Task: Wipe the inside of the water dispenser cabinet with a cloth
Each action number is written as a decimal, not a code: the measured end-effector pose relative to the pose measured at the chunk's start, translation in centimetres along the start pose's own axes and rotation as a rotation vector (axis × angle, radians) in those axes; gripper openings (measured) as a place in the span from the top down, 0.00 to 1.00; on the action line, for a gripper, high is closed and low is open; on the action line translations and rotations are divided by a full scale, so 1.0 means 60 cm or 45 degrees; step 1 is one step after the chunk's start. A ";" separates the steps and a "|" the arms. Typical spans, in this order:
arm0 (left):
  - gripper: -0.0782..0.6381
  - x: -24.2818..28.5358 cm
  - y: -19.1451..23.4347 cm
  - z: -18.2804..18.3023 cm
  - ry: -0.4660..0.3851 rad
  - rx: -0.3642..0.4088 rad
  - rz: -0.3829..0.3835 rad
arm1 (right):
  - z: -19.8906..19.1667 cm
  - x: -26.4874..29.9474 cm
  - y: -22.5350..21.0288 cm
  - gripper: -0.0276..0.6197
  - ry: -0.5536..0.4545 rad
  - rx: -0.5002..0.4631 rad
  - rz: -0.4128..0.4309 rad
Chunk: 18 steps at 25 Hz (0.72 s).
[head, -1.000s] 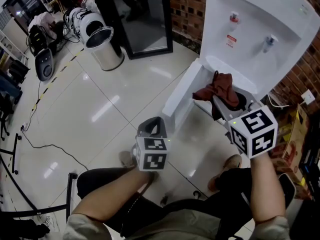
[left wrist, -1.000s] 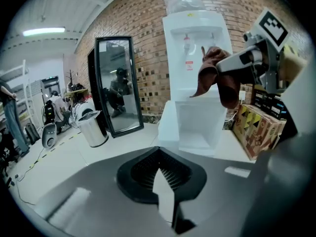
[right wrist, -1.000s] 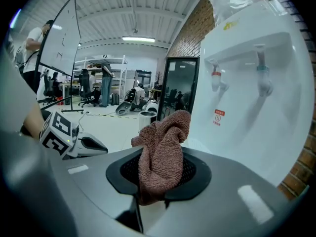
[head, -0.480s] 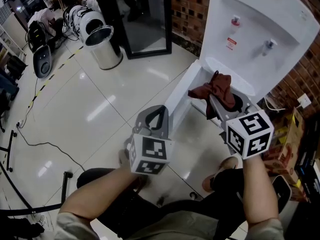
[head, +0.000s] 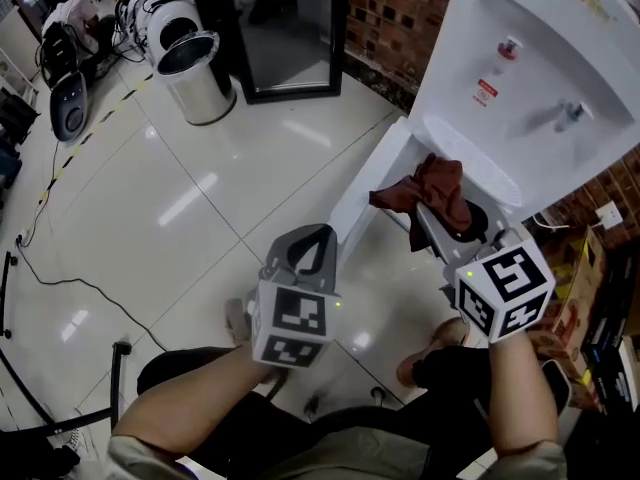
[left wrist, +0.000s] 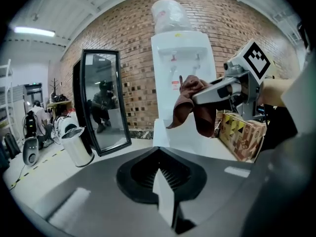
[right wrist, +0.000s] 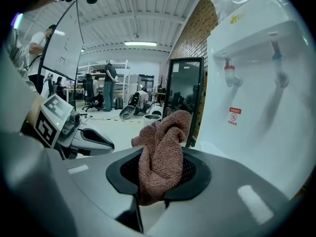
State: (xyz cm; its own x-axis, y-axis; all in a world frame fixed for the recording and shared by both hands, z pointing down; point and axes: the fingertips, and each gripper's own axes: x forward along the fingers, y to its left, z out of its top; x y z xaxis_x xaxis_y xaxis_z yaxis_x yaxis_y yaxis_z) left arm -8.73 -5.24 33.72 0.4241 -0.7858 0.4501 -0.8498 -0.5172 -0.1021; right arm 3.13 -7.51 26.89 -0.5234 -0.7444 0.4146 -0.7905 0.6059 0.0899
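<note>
At the far right of the scene, the white water dispenser [head: 540, 78] stands against a brick wall, with its lower cabinet door [head: 360, 203] swung open towards the tiled floor [head: 200, 218]. The right tongs [head: 432, 213] are pinching a reddish-brown terry cloth [head: 425, 188]. The right gripper view shows it bunched between the jaws, with a loose lump rising above them. The cloth hangs in front of the cabinet opening, just below the taps, and does not seem to be inside yet. The inside of the cabinet is mostly hidden behind the cloth and the tongs. The left tongs [head: 305, 253] are pressed together with nothing in them. They sit nearer and further left, over the floor and apart from the door.

The step in hand looks like the entry, so the wiping itself is probably yet to start. To do it well, the pinch should stay firm and the loose lump of cloth should go in first, so that fabric rather than the jaw tips meets the walls. Press flat and sweep each wall and the cabinet floor in overlapping passes, working into the corners. The door could swing, and the idle left tongs might hold it steady. A steel bin [head: 195, 68] and a mirror [head: 290, 28] at the far left are well out of the way.
</note>
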 end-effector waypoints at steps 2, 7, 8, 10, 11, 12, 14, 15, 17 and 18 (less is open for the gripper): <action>0.89 0.001 0.005 -0.007 0.012 -0.021 0.011 | 0.004 0.009 0.010 0.78 0.000 -0.012 0.028; 0.89 0.012 0.007 -0.031 0.071 -0.026 0.030 | 0.004 0.023 0.036 0.78 0.016 -0.049 0.098; 0.89 0.015 0.006 -0.036 0.081 -0.021 0.032 | 0.004 0.024 0.038 0.78 0.018 -0.052 0.105; 0.89 0.022 0.007 -0.043 0.099 -0.017 0.035 | 0.007 0.027 0.040 0.78 0.016 -0.052 0.115; 0.89 0.026 0.008 -0.047 0.108 -0.013 0.036 | 0.009 0.027 0.041 0.78 0.011 -0.050 0.119; 0.89 0.029 0.008 -0.050 0.117 -0.007 0.037 | 0.013 0.028 0.041 0.78 0.005 -0.046 0.123; 0.89 0.035 0.008 -0.054 0.131 0.006 0.046 | 0.021 0.028 0.040 0.78 -0.011 -0.039 0.129; 0.89 0.036 0.009 -0.055 0.134 0.010 0.055 | 0.024 0.028 0.039 0.78 -0.017 -0.036 0.132; 0.89 0.037 0.015 -0.055 0.136 0.014 0.079 | 0.027 0.030 0.039 0.78 -0.024 -0.036 0.140; 0.89 0.038 0.020 -0.055 0.136 0.018 0.098 | 0.027 0.032 0.039 0.78 -0.024 -0.036 0.144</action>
State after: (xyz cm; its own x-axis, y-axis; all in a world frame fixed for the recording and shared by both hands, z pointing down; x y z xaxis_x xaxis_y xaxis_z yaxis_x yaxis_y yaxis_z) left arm -9.85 -6.53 37.57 0.3213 -0.7831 0.5325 -0.8736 -0.4621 -0.1523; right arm -0.26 -7.96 26.40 -0.6150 -0.6758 0.4063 -0.7168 0.6938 0.0689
